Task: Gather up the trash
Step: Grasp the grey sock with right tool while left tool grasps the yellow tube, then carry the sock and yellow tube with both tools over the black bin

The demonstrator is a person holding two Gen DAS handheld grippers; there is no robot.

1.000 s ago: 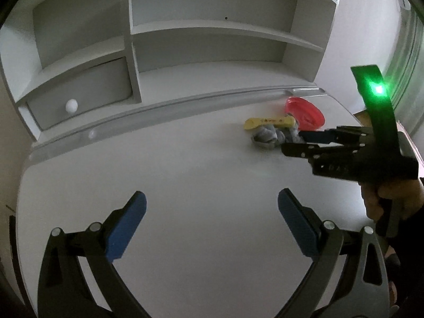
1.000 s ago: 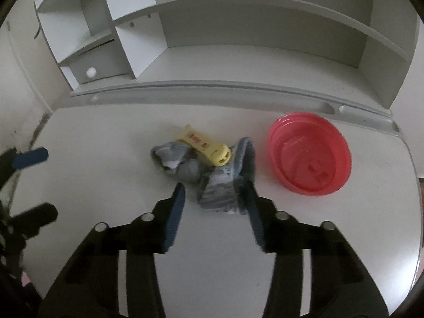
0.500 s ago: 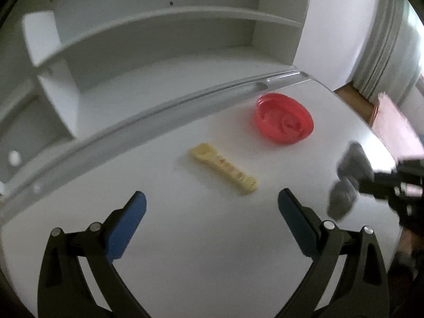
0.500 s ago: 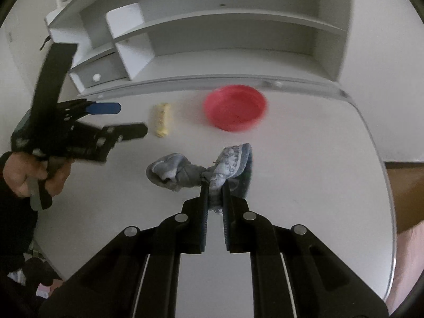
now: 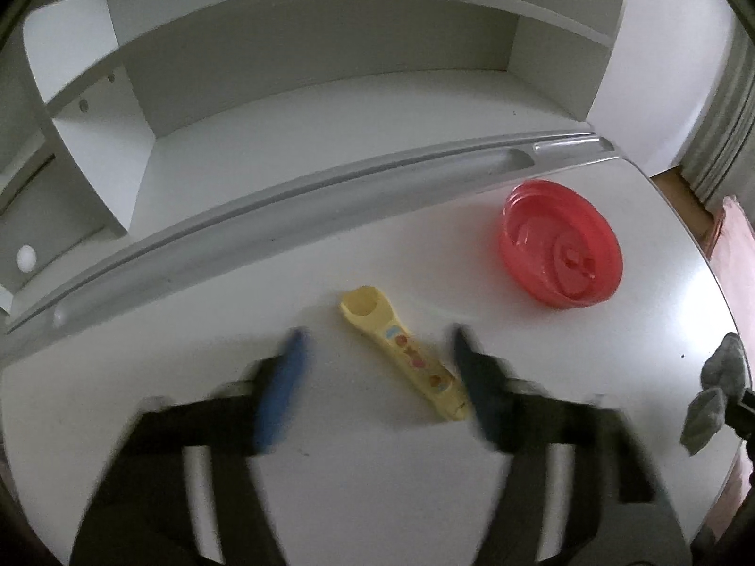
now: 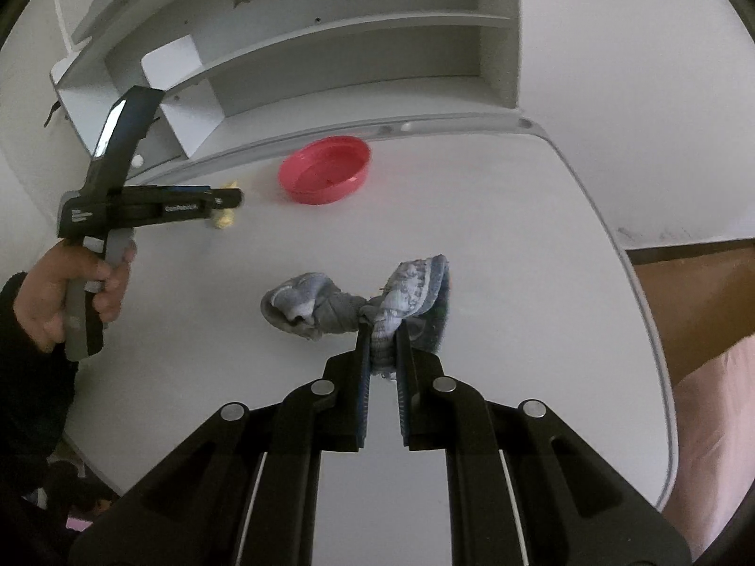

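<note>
A yellow plastic scoop-shaped piece (image 5: 401, 353) with printed dots lies on the white desk (image 5: 188, 377). My left gripper (image 5: 377, 335) is open and motion-blurred, its blue pads on either side of the piece; the right pad is close against its near end. From the right wrist view the left gripper (image 6: 226, 198) hovers over the yellow piece (image 6: 224, 221), held by a hand (image 6: 71, 283). My right gripper (image 6: 381, 330) is shut on a knotted grey sock bundle (image 6: 330, 306), lifted above the desk. That bundle (image 5: 712, 401) shows at the far right of the left wrist view.
A red plastic lid (image 5: 561, 250) lies upturned on the desk near the back right, also visible as the red lid (image 6: 325, 170). A white shelf unit (image 5: 330, 94) stands along the back. The desk's rounded right edge (image 6: 608, 245) drops to a wooden floor (image 6: 698, 292) and pink fabric (image 6: 708, 424).
My right gripper shut on the sock bundle and lifted it back and to the right. My left gripper swung right and forward to the yellow piece, and its fingers have narrowed around it.
</note>
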